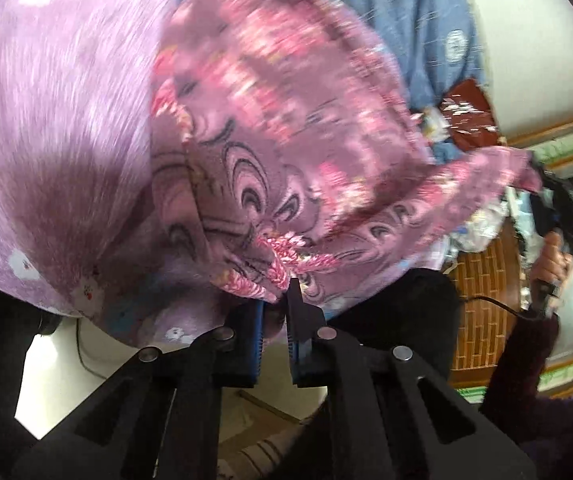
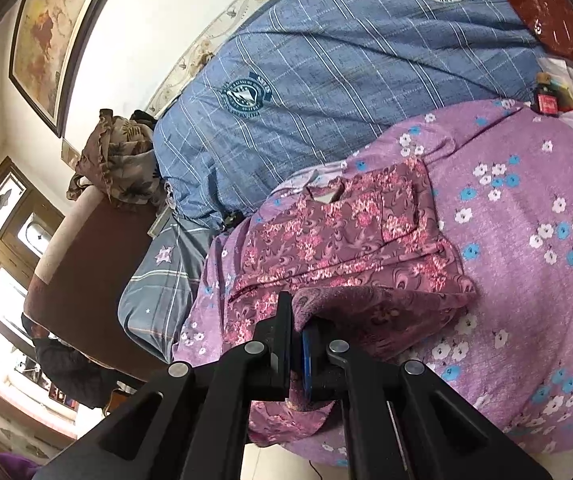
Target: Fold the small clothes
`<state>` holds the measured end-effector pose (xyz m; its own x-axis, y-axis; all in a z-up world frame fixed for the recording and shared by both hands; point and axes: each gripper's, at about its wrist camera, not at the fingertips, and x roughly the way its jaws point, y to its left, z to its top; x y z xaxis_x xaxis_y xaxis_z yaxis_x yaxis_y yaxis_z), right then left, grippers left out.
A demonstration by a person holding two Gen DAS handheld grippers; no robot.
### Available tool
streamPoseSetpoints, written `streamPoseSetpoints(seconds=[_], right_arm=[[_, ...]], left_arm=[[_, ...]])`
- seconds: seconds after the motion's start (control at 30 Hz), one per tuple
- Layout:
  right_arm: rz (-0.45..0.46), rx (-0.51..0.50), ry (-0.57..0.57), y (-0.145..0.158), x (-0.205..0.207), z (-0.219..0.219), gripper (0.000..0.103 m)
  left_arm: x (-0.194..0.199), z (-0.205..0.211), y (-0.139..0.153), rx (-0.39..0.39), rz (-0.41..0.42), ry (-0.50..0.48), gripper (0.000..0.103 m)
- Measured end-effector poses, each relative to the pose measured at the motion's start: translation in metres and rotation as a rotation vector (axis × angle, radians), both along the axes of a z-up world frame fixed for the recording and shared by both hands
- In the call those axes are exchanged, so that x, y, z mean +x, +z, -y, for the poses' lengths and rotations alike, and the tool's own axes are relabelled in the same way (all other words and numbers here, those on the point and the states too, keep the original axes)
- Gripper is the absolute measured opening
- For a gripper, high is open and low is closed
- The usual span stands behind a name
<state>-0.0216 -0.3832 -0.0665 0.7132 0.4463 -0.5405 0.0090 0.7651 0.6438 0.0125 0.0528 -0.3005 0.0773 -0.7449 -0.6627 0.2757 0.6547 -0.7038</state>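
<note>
Now, left gripper (image 1: pixel 274 300): clamped on a bunched edge of the pink floral fabric garment (image 1: pixel 270 152).
Right gripper (image 2: pixel 296 320): pinching another garment edge.
Garment position: part-folded on the purple flowered bedsheet (image 2: pixel 526 240), beside the blue checked quilt (image 2: pixel 346 60).

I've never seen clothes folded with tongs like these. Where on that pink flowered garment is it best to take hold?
At its near hem corners, coming in low from the bed's near edge. The pink flowered garment lies with its collar away, so the loose hem faces the grippers. The left gripper and right gripper each already pinch a bunched bit of that edge, probably ready to carry it over toward the collar.
</note>
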Motion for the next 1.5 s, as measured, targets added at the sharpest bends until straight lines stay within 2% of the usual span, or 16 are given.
streamPoseSetpoints(seconds=[0.23, 0.43, 0.53, 0.67, 0.77, 0.8, 0.83, 0.87, 0.9, 0.97, 1.1, 1.13, 1.23, 1.3, 1.4, 1.5], right_arm=[[0.048, 0.0, -0.041, 0.019, 0.034, 0.02, 0.003], [0.071, 0.021, -0.079, 0.012, 0.108, 0.029, 0.003], [0.051, 0.033, -0.121, -0.009, 0.155, 0.039, 0.003], [0.011, 0.041, -0.228, -0.055, 0.209, 0.059, 0.003], [-0.074, 0.014, -0.352, -0.101, 0.235, 0.078, 0.006], [-0.131, 0.017, -0.393, -0.117, 0.24, 0.083, 0.011], [-0.183, 0.038, -0.411, -0.131, 0.243, 0.086, 0.013], [-0.204, 0.058, -0.404, -0.138, 0.244, 0.085, 0.018], [-0.201, 0.042, -0.391, -0.139, 0.24, 0.077, 0.032], [-0.152, -0.092, -0.371, -0.124, 0.228, 0.05, 0.055], [0.003, -0.302, -0.242, -0.085, 0.195, -0.019, 0.068], [0.019, -0.302, -0.168, -0.079, 0.188, -0.039, 0.068], [-0.02, -0.205, 0.189, -0.083, 0.173, -0.115, 0.062], [-0.017, -0.256, 0.342, -0.086, 0.157, -0.167, 0.052], [0.008, -0.336, 0.384, -0.09, 0.139, -0.197, 0.046], [-0.031, -0.365, 0.284, -0.098, 0.135, -0.176, 0.048]], left_arm=[[0.043, -0.011, 0.087, -0.139, 0.142, 0.026, 0.008], [0.155, 0.006, 0.138, -0.172, 0.246, 0.128, 0.008], [0.214, 0.014, 0.136, -0.184, 0.245, 0.188, 0.008], [0.276, 0.018, 0.112, -0.087, 0.225, 0.337, 0.007], [0.272, 0.015, 0.093, -0.144, 0.19, 0.38, 0.009], [0.266, 0.012, 0.087, -0.125, 0.199, 0.401, 0.013], [0.264, 0.01, 0.085, -0.112, 0.201, 0.414, 0.023], [0.261, 0.006, 0.079, -0.094, 0.2, 0.432, 0.035], [0.259, 0.0, 0.074, -0.066, 0.201, 0.459, 0.038], [0.262, -0.008, 0.068, -0.005, 0.225, 0.507, 0.044], [0.267, -0.018, 0.059, 0.144, 0.285, 0.577, 0.048], [0.27, -0.02, 0.054, 0.172, 0.28, 0.584, 0.048], [0.274, -0.021, 0.048, 0.151, 0.247, 0.535, 0.048], [0.269, -0.019, 0.052, 0.124, 0.243, 0.469, 0.048], [0.246, -0.017, 0.061, 0.088, 0.241, 0.334, 0.048], [0.213, -0.02, 0.06, -0.033, 0.156, 0.222, 0.048]])
